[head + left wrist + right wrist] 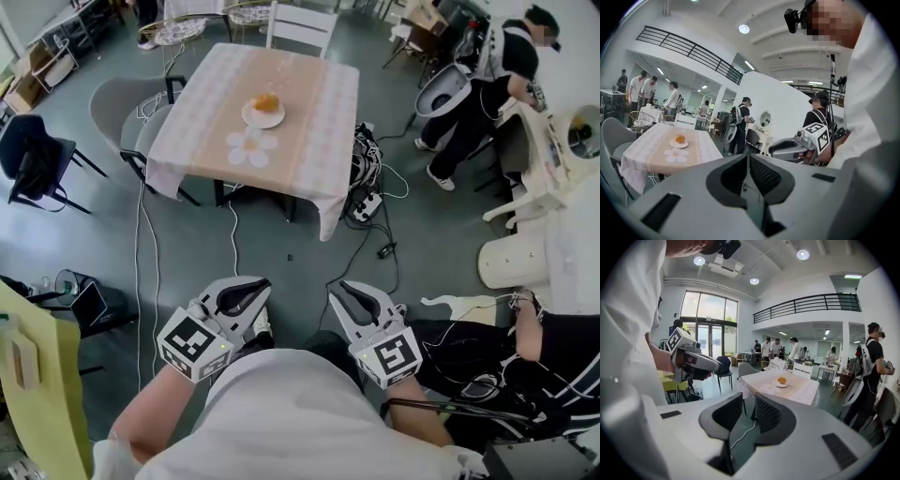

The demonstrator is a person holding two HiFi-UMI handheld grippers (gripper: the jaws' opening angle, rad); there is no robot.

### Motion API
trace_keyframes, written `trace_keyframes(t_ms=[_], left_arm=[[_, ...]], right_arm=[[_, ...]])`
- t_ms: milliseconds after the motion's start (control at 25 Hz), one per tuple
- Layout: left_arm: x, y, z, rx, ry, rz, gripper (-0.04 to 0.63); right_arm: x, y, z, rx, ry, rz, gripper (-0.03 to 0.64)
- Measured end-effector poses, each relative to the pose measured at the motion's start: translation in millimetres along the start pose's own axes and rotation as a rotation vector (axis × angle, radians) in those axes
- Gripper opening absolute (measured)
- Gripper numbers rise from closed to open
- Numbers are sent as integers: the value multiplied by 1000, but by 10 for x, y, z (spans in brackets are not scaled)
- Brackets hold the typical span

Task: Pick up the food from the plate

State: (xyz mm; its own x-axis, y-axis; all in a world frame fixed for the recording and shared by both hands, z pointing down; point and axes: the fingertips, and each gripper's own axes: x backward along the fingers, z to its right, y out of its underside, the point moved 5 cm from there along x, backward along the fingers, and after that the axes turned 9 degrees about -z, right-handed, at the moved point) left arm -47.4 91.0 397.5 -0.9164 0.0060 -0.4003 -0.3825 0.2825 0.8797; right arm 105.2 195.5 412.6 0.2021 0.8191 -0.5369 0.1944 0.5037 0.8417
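**A:** Where is the food from the grippers?

**B:** Well ahead of both. The orange, roll-like food [266, 101] sits on a small white plate [249, 119] on the cloth-covered table [319, 131], far beyond the jaw tips, with open floor [281, 248] between. Just nearer the grippers than the plate lies a flower-shaped mat [251, 145].

**A:** Is either one holding anything?

**B:** No. The left gripper [249, 284] has its jaws pressed together on nothing. The right gripper [343, 291] has its jaws a little apart, and nothing stands in the gap.

**A:** Why are they held so low and close?

**B:** I'd judge the person stands too far off to reach. Both grippers sit side by side at the waist, pointed toward the table, which looks like a carrying pose for walking up. The pick-up hasn't begun. The right one, already parted and with the plate nearly straight ahead, seems the likelier to take the food, though it would need to spread wider.
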Motion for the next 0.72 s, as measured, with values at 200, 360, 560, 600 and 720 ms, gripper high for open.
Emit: trace_keyframes(t_ms=[200,360,560,600,720], left_arm=[[254,-63,-507,12,-82,39,28],[379,68,-827,112,-158,57,58],[390,52,-1252,145,-243,33,94],[376,-9,-1345,146,-263,35,103],[289,-259,-1617,165,-325,62,113]], right_arm=[[-548,-363,158,104,-56,-35,83],[-1043,-545,410,156,-92,-51,94],[-1775,-745,823,193,-167,-43,114],[-1925,-788,917,200,-183,-41,117],[-2380,-924,1248,233,-231,-41,134]])
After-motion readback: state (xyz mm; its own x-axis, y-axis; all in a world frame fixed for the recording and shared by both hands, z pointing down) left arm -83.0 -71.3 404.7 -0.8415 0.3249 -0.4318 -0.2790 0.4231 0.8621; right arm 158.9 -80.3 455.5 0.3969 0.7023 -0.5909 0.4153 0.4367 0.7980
